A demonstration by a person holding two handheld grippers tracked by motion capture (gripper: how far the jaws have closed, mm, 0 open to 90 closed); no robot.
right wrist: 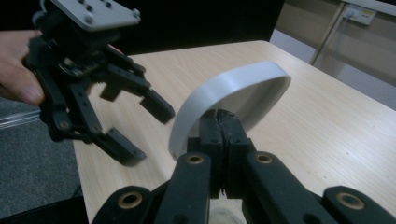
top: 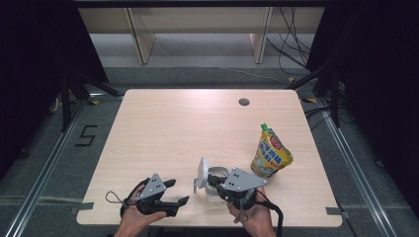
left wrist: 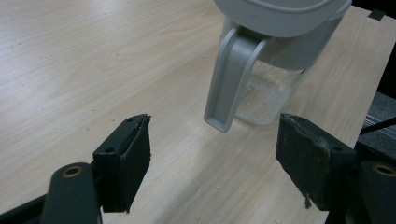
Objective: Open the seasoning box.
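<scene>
While the right tool [top: 213, 180] pinches the raised white lid [right wrist: 233, 88] of the glass jar [top: 216, 183] with jaws fully closed, that jar stands on the bench [top: 173, 128] near its front edge, at about 6 o'clock. At 9 o'clock of it, the left tool [top: 179, 191] gapes wide, empty, just beside the jar's grey handle [left wrist: 229, 79]. A yellow pouch [top: 271, 153] stands at 2 o'clock.

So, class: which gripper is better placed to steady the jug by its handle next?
Left. The left gripper stands open beside the jug, with the handle just ahead of its jaws. The right gripper is shut on the raised lid.
</scene>
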